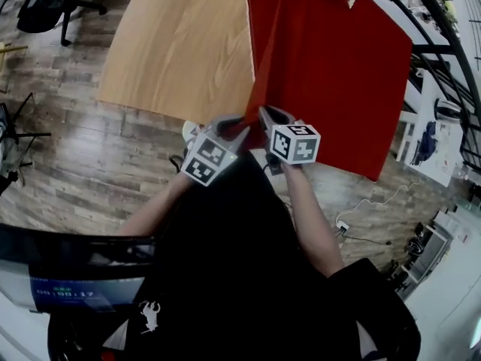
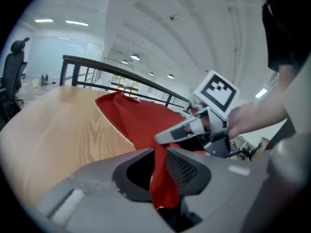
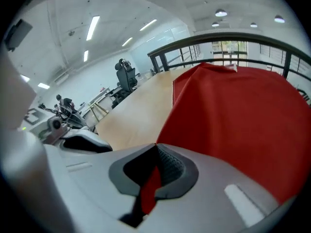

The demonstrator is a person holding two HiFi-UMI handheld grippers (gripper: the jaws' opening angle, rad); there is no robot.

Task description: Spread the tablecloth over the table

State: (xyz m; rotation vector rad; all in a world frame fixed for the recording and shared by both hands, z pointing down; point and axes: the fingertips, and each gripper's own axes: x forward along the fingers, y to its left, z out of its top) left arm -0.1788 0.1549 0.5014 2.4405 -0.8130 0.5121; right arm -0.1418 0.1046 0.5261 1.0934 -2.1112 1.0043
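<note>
A red tablecloth (image 1: pixel 331 74) lies folded over the right part of the light wooden table (image 1: pixel 180 51), its right side hanging past the table's edge. Both grippers meet at its near corner, just off the table's near edge. My left gripper (image 1: pixel 239 126) has a fold of the cloth (image 2: pixel 158 178) pinched between its jaws (image 2: pixel 159 152). My right gripper (image 1: pixel 263 115) is shut on a thin red edge (image 3: pixel 150 188) beside it (image 3: pixel 156 147). From the left gripper view, the right gripper (image 2: pixel 163 139) sits immediately ahead, above the cloth (image 2: pixel 141 118).
A black office chair (image 1: pixel 52 2) stands on the wood floor at the far left. A dark railing (image 1: pixel 443 43) runs behind the table on the right. A white plug and cable (image 1: pixel 342 224) lie on the floor. A monitor (image 1: pixel 68 277) sits at my lower left.
</note>
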